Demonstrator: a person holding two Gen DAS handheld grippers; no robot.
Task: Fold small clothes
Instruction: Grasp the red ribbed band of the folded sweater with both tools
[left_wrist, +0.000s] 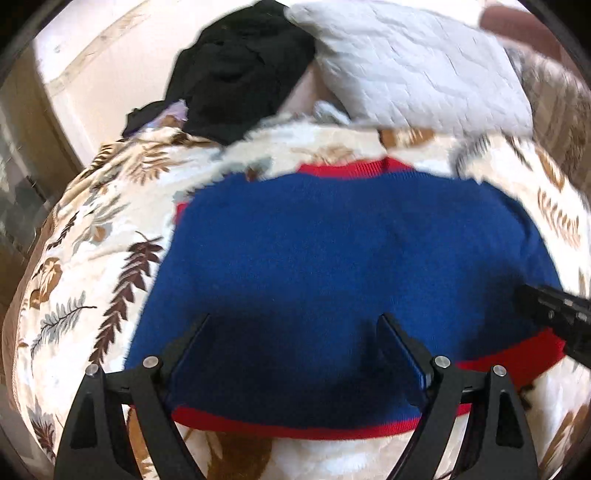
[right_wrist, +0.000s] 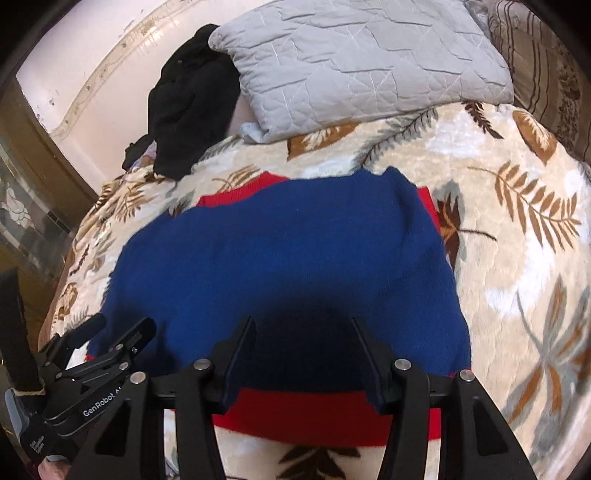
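I see blue knit sweater with red trim (left_wrist: 332, 258) flat beneath my fingers, left gripper (left_wrist: 295, 350) spread wide, right gripper (right_wrist: 303, 354) parted, neither gripping

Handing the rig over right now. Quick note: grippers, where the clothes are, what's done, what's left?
Left gripper: jaws open wide over the near hem of the blue sweater, holding nothing.
Right gripper: open, also above the near hem, nothing between the pads.
Blue sweater with red trim lies on the leaf-print blanket, looks already folded into a compact rectangle; sleeves not visible.
Black garment sits heaped at the far end beside the grey pillow, unfolded.
Left to do: probably one more fold or set the sweater aside, then the black garment.
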